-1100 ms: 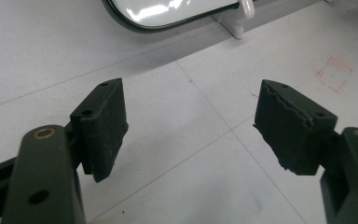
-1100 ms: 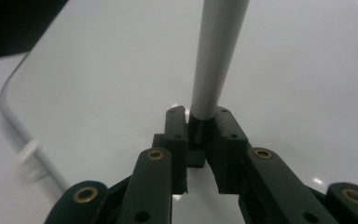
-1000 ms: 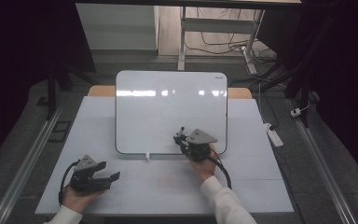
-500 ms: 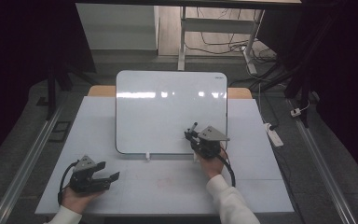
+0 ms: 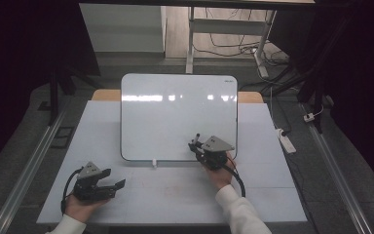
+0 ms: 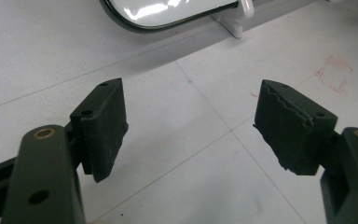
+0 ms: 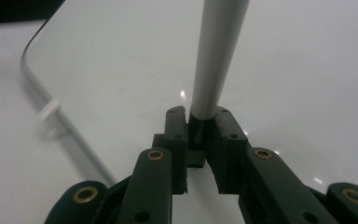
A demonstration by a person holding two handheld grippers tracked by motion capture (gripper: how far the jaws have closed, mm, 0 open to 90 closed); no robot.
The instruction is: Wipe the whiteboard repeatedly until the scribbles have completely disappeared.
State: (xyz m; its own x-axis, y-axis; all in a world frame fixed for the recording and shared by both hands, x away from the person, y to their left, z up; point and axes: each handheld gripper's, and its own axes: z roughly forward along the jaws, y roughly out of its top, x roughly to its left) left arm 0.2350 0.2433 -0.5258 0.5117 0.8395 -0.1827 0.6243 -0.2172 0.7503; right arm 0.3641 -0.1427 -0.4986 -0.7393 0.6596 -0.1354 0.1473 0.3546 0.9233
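While my right gripper clamps a white marker over the whiteboard, my left gripper rests spread and empty above the table.

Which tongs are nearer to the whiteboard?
Right. The right tongs are over the whiteboard near its lower right corner; the left tongs rest on the table, below its lower left corner.

Bare worktop stretches between the two hands, open for passing. The whiteboard covers the middle and far part, its small white foot jutting at the near edge. The right gripper, clamped on a grey marker, stands over the board's near right corner. Side strips lie open.
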